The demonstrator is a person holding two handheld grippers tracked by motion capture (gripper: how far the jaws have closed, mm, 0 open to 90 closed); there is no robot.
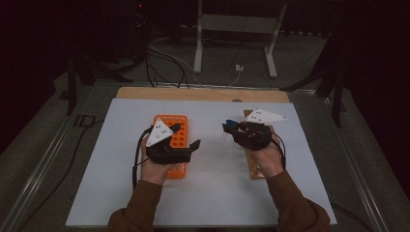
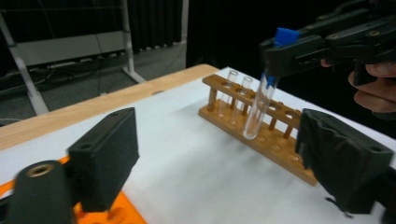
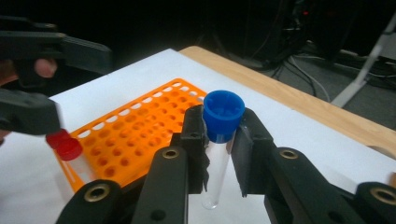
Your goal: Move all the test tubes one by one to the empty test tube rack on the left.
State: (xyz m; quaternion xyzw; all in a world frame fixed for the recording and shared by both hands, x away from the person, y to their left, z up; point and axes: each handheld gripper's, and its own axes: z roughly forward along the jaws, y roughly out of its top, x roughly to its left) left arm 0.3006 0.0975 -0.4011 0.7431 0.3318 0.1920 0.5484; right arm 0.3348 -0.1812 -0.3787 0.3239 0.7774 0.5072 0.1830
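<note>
Your right claw is clamped on a clear tube just under its blue cap, holding it upright above the white surface, between the orange rack on the left half and the wooden rack near the right edge. Your left claw hangs over the orange rack with its jaws wide apart and nothing between them. A red-capped tube stands at that rack's near corner in the right gripper view.

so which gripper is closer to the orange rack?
Left. The left gripper hangs open right over the orange rack; the right gripper is off to its side, shut on a blue-capped tube.
</note>
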